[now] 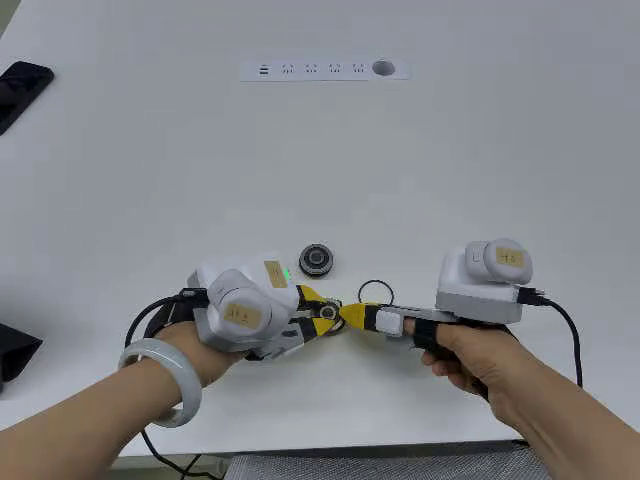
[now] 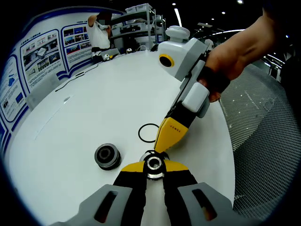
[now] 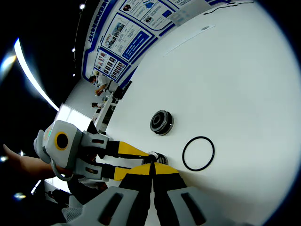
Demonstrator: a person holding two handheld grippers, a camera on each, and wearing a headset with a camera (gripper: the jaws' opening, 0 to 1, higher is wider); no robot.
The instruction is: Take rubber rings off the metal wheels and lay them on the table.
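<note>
My left gripper (image 1: 322, 312) (image 2: 154, 168) is shut on a small metal wheel (image 2: 154, 163) (image 3: 155, 157), held just above the table. From the right, my right gripper (image 1: 349, 315) (image 3: 151, 166) meets it tip to tip. Its yellow jaws are shut and pinch the black rubber ring at the wheel's rim. A loose rubber ring (image 1: 376, 292) (image 2: 149, 133) (image 3: 198, 153) lies flat on the white table (image 1: 200, 170) just beyond the tips. A second wheel (image 1: 318, 259) (image 2: 107, 156) (image 3: 162, 122), with its black ring on it, sits a little farther back.
A white power strip (image 1: 320, 70) lies at the far side of the table. A black flat object (image 1: 20, 88) rests at the far left, another dark object (image 1: 14, 355) at the left edge. The table's front edge runs close under both hands.
</note>
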